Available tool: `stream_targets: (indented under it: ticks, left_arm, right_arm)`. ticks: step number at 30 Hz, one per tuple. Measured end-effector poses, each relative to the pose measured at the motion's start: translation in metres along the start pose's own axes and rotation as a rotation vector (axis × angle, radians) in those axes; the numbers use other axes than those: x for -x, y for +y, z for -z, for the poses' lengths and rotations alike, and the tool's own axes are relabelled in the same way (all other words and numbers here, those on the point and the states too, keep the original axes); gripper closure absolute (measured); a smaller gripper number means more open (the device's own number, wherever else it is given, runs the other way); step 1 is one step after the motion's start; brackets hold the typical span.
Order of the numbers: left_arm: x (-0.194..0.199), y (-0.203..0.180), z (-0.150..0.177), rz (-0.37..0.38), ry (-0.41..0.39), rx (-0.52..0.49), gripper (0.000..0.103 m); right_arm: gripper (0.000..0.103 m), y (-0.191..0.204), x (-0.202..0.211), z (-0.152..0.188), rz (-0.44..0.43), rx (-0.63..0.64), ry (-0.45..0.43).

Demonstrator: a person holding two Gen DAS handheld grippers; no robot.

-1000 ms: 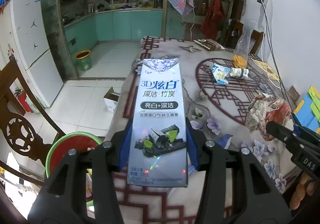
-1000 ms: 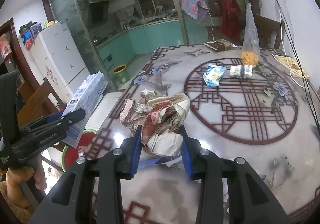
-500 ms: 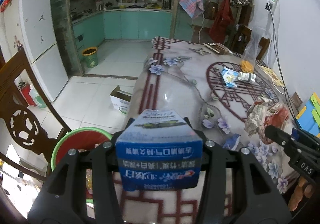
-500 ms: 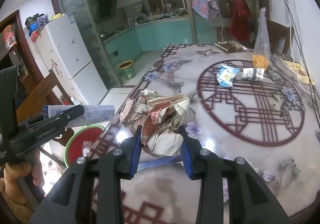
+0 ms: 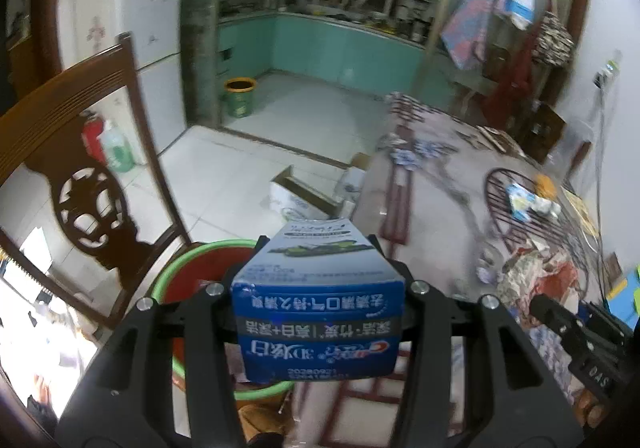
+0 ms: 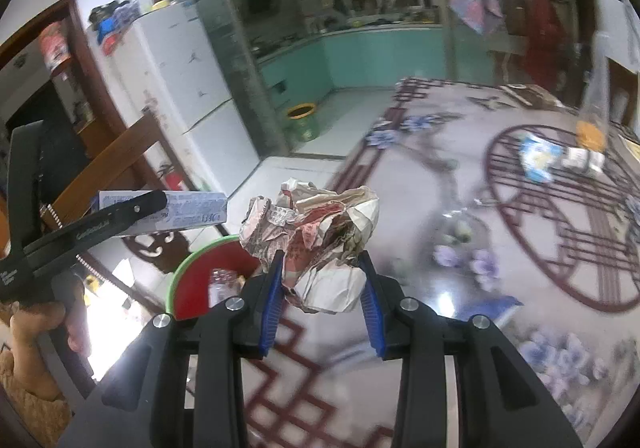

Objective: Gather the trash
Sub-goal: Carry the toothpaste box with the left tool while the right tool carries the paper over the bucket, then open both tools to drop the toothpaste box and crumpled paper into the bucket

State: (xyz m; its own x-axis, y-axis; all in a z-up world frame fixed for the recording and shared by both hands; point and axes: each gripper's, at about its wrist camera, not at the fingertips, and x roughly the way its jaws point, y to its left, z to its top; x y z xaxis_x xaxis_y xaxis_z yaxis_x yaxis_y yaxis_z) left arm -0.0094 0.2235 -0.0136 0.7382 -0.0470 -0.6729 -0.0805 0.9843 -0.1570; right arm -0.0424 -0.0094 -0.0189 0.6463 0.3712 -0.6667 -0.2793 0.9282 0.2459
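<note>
My left gripper [image 5: 318, 268] is shut on a blue and silver toothpaste box [image 5: 318, 312], held level off the table's left edge, above a red bin with a green rim [image 5: 192, 272]. The box also shows in the right wrist view [image 6: 176, 208]. My right gripper [image 6: 322, 276] is shut on a crumpled paper ball [image 6: 320, 240], held over the table's left edge beside the same bin [image 6: 200, 272], which holds a clear bottle [image 6: 222, 284].
A wooden chair [image 5: 76, 184] stands left of the bin. The patterned table [image 6: 460, 208] carries a blue wrapper [image 6: 536, 160], a small carton [image 6: 582, 158] and a plastic bag [image 6: 592, 120] at the far right. An open cardboard box [image 5: 300, 196] lies on the floor.
Both grippers have swung left, away from the table and toward the bin. The toothpaste box tipped from upright to level earlier and stays gripped; the paper ball stays gripped.
</note>
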Motion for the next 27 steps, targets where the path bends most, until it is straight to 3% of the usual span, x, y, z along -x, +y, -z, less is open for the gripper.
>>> stream_targets:
  ticks: [6,11,27]
  left_arm:
    - [0.0,0.038,0.002,-0.093,0.0,0.043,0.057]
    - [-0.005,0.059,0.003,-0.127,0.024,0.097,0.057]
    - [-0.013,0.072,0.003,-0.167,0.041,0.099,0.057]
  right_arm:
    - [0.068,0.033,-0.028,-0.004,-0.064,0.056,0.033]
    - [0.068,0.059,-0.057,-0.002,-0.116,0.105,0.08]
    - [0.068,0.105,-0.128,0.017,-0.209,0.178,0.217]
